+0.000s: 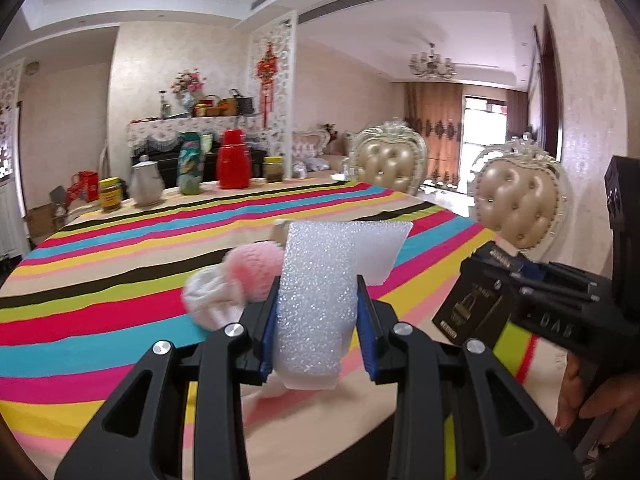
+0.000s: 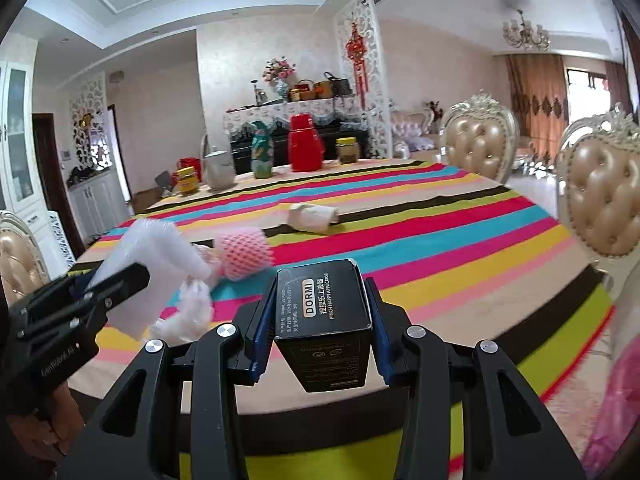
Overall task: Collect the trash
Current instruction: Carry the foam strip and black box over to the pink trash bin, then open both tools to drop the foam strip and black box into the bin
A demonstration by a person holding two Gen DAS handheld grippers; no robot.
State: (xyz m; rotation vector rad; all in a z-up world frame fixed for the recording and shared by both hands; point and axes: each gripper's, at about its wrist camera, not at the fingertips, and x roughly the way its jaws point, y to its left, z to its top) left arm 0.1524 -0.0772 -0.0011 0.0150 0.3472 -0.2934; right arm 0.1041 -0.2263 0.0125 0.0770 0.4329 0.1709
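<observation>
Left wrist view, nearest first: the left gripper (image 1: 318,320) has its jaws pinching a white foam sheet (image 1: 320,280), blue pads pressed on either side of its lower half while the upper part stands free above them. The sheet looks feather-light, soft and springy — it should crush rather than slip, so a hold low on the folded body, as here, seems sound. In the right wrist view the right gripper (image 2: 320,320) has its jaws clamped on a small black carton (image 2: 322,320), held upright across its narrow sides. Thin card, probably near empty: stiff enough at the edges, but the flat faces would likely dent under a hard squeeze.

Both grippers point slightly downward over the near edge of the table (image 1: 120,280) with its striped cloth. A hand (image 1: 580,396) shows under the right gripper's handle at the frame's edge.

Just beyond the jaws, lying on the cloth, are a pink foam net sleeve (image 2: 244,256) and a crumpled white foam net (image 2: 192,312) — both soft, open-meshed and easy to snag, best pinched through the bunched middle. Farther out toward the table's centre rests a cardboard tube (image 2: 314,218) on its side; it may roll if nudged. None of these is touched yet, and no bin is in view.
</observation>
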